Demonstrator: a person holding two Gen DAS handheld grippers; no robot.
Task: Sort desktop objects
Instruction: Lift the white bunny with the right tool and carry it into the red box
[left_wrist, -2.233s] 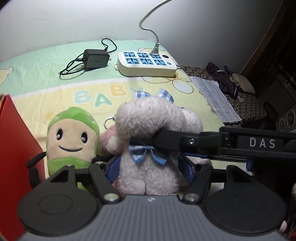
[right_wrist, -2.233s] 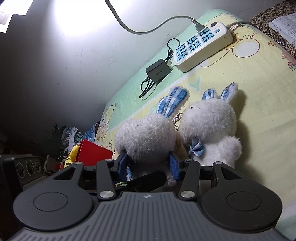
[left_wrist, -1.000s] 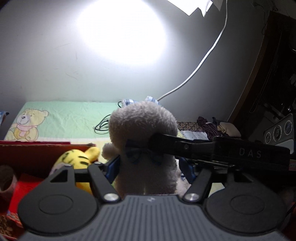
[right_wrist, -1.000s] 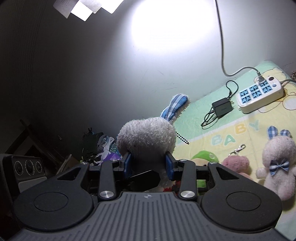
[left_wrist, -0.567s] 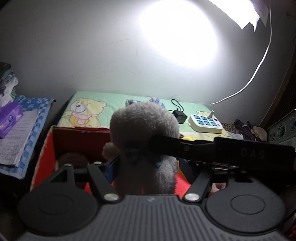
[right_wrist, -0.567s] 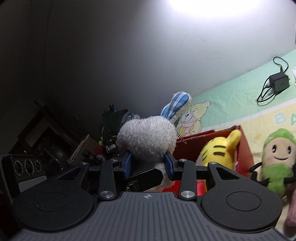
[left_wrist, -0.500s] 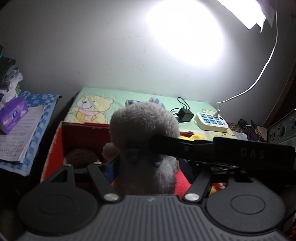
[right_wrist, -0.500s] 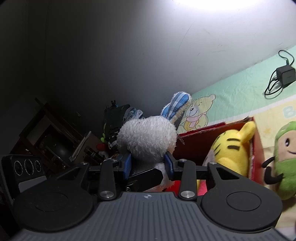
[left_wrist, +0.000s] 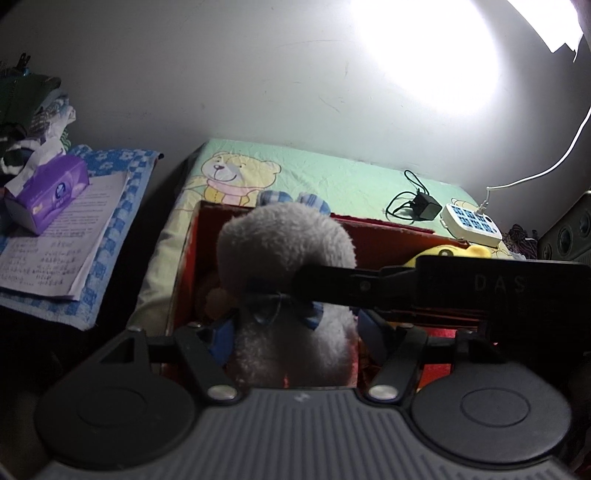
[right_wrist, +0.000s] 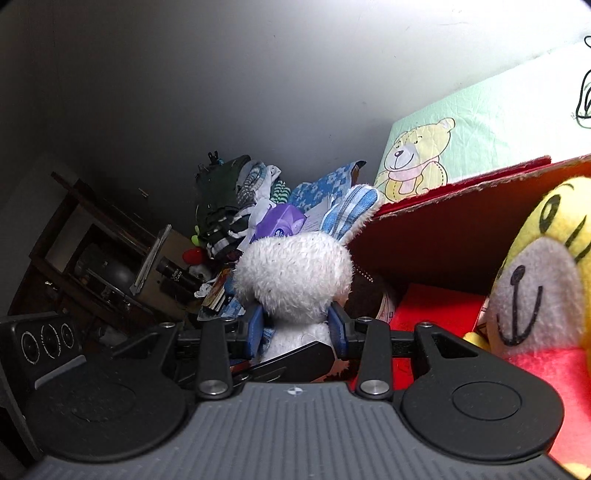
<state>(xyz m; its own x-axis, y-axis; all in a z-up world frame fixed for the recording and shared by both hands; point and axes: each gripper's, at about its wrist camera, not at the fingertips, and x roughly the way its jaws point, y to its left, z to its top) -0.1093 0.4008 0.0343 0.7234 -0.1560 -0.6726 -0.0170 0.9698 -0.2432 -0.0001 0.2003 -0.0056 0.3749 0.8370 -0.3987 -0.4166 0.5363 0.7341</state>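
A white plush rabbit (left_wrist: 284, 243) with a blue checked bow hangs over the open red box (left_wrist: 376, 236). My left gripper (left_wrist: 295, 332) is shut on its body. My right gripper (right_wrist: 295, 326) is shut on the same rabbit (right_wrist: 291, 273) below the head; its black finger crosses the rabbit's neck from the right in the left wrist view. One checked ear sticks up behind the head. Inside the red box (right_wrist: 443, 229) lies a yellow tiger plush (right_wrist: 535, 280), close on the right. A brown plush (left_wrist: 207, 291) sits in the box's left corner, mostly hidden.
The box stands on a green and yellow bear-print cloth (left_wrist: 314, 173). Behind it lie a white power strip (left_wrist: 471, 223) and a black charger (left_wrist: 424, 206). To the left, a purple tissue pack (left_wrist: 48, 192) rests on papers (left_wrist: 55, 243), with a clothes pile (right_wrist: 229, 206) beyond.
Both grippers have carried the rabbit leftward from above the cloth to over the red box and sunk a little. The tiger plush now looms close in the right wrist view.
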